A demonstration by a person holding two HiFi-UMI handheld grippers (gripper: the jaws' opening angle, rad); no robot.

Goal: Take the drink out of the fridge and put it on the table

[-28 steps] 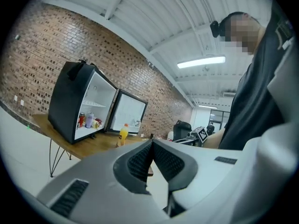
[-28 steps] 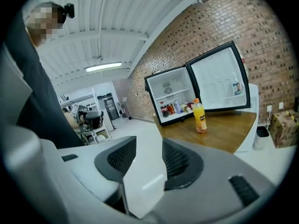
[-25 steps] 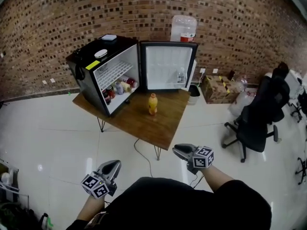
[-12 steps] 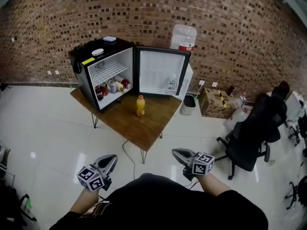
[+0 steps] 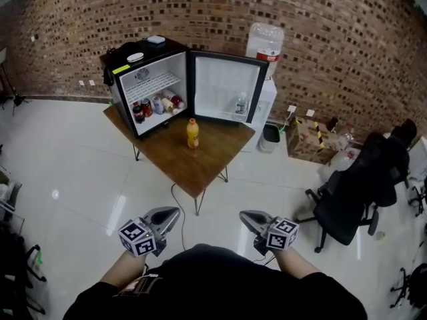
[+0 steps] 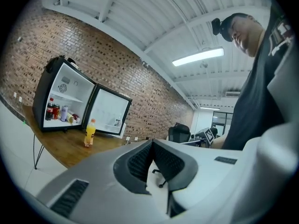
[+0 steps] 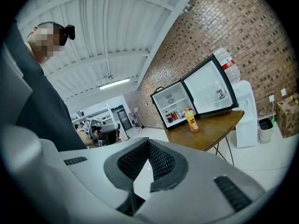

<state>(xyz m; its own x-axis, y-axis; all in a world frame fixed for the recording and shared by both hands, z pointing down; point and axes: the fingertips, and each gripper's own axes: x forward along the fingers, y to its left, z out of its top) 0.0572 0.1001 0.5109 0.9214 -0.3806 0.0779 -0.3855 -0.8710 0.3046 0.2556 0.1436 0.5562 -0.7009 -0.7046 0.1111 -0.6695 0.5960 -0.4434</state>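
The orange drink (image 5: pixel 192 133) stands near the table's (image 5: pixel 203 175) middle. It looks light, stiff and smooth, best gripped mid-body. The left tool (image 5: pixel 173 212) and right tool (image 5: pixel 245 215) are clenched, empty.

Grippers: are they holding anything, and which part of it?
Nothing is held. The left gripper and right gripper are both shut and empty; the orange drink stands alone on the table.

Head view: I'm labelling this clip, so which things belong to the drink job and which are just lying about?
Job: orange drink bottle, standing on the wooden table; open fridge; left gripper and right gripper, both shut, empty.
Lying about: water cooler, office chair, bin, cardboard box.
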